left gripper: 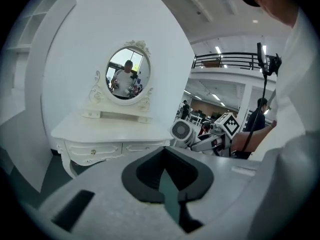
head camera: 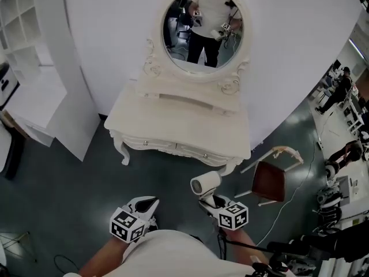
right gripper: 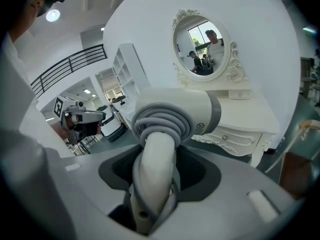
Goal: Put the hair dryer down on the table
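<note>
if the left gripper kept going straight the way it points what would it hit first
Probably the dressing table, near its right end. The hair dryer in the right gripper sits just right of that line; depth is unclear.

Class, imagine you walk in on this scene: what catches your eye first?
The ornate white dressing table with its oval mirror stands against the curved white wall ahead. In front of it, the right hand-held gripper grips a white hair dryer by its handle, the cord coiled round it.
</note>
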Available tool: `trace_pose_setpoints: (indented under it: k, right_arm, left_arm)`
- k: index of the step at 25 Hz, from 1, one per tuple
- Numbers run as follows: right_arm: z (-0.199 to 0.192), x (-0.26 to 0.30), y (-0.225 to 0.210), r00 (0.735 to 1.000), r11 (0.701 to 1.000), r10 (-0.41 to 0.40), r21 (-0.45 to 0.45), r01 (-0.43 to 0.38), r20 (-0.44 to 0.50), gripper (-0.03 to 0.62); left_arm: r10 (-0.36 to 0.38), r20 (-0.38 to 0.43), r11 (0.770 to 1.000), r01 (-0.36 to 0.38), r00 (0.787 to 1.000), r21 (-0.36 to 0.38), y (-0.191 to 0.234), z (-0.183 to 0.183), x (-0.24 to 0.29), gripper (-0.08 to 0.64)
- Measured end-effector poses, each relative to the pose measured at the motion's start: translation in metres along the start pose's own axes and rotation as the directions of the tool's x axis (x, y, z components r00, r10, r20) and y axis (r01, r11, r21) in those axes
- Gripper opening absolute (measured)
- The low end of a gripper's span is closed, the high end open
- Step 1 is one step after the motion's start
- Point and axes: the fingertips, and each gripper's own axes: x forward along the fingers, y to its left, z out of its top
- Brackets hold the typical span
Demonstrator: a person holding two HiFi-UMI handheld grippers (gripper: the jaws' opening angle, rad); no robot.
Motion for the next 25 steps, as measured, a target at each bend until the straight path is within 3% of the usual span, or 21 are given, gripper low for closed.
trace_pose_setpoints:
  k: [5,8,14,20,25]
  right_arm:
    - [0.056,0.063,-0.007,0.998,0.997,-0.068,0.033,0.068,0.013,0.215]
    - [0.076,0.093,-0.008,0.995,0.995,-0.097,0.03,0.097,0.002,0.215]
    - [0.11,0.142,-0.033,0.989,0.99,-0.14,0.025,0.141,-0.039,0.215]
    - [0.137,0.192,-0.08,0.985,0.987,-0.161,0.018,0.163,-0.062,0.216]
    - [0.16,0.24,-0.135,0.98,0.982,-0.18,0.044,0.184,-0.089,0.215]
  left_arm:
    - [-0.032,0.003,0.999,0.032,0.999,0.016,0.085,0.032,-0.013,-0.002]
    - [-0.03,0.005,0.999,0.03,1.0,-0.025,0.124,0.03,-0.021,-0.002]
    - [-0.008,0.034,0.994,0.012,0.999,-0.111,0.174,0.033,-0.027,-0.002]
    - [0.025,0.013,0.993,-0.023,1.0,-0.116,0.21,0.041,-0.016,-0.002]
    - [0.096,0.015,0.988,-0.094,0.995,-0.124,0.25,0.073,-0.001,-0.002]
